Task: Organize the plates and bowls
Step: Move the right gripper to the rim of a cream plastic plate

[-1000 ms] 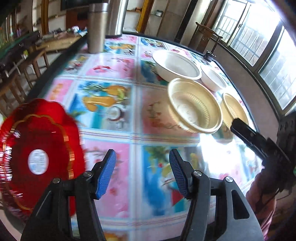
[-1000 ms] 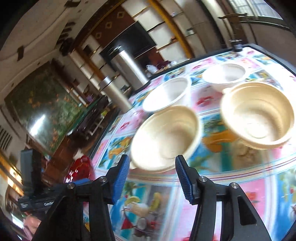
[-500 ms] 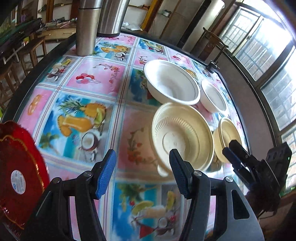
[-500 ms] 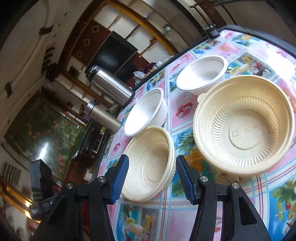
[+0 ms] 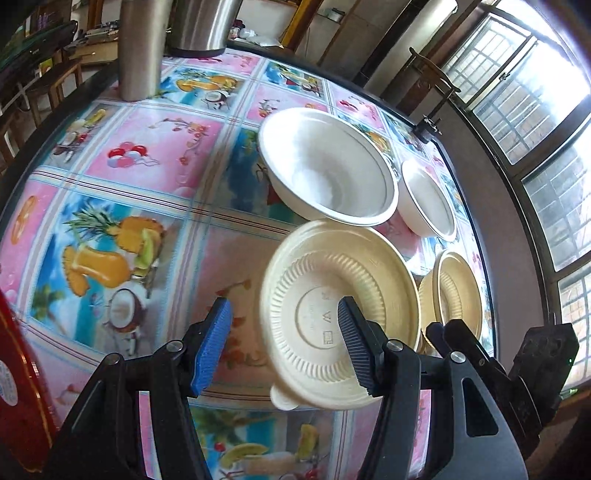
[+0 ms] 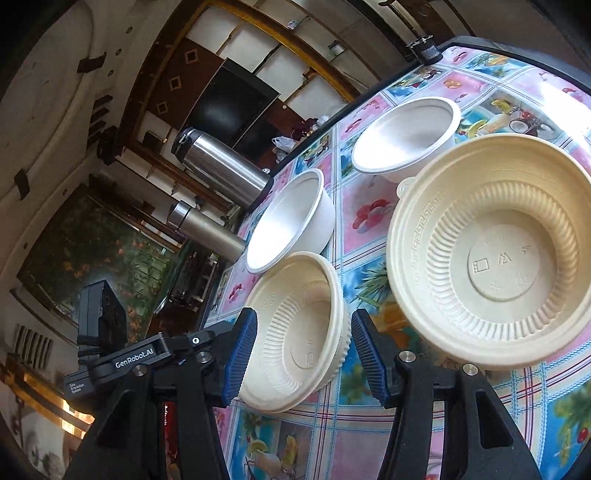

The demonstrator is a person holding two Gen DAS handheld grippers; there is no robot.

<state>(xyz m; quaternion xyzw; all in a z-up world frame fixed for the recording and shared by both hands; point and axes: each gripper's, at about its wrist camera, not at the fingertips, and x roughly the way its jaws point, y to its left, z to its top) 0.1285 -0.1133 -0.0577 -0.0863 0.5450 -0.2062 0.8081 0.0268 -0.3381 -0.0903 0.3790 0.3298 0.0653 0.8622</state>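
Note:
A ribbed beige bowl [image 5: 325, 295] sits on the tablecloth directly ahead. My left gripper [image 5: 286, 341] is open, its jaws straddling the bowl's left rim with one pad over the inside. My right gripper [image 6: 304, 354] is also open around the same beige bowl [image 6: 295, 332]; its tips [image 5: 441, 330] show by the bowl's right rim. A second beige bowl [image 6: 491, 254] lies to the right. Behind stand a large white bowl [image 5: 328, 173] and a small white bowl [image 5: 428, 199]. A red plate [image 5: 14, 387] is at the far left edge.
Two steel flasks [image 5: 140, 48] [image 5: 203, 26] stand at the table's far left corner. The round table's dark rim [image 5: 476, 229] curves close behind the bowls on the right. The left gripper's black housing [image 6: 136, 360] sits left of the bowl. Chairs and windows lie beyond.
Both grippers have moved forward and closed in on the nearer beige bowl from either side. The red plate has slid to the left edge of the left wrist view.

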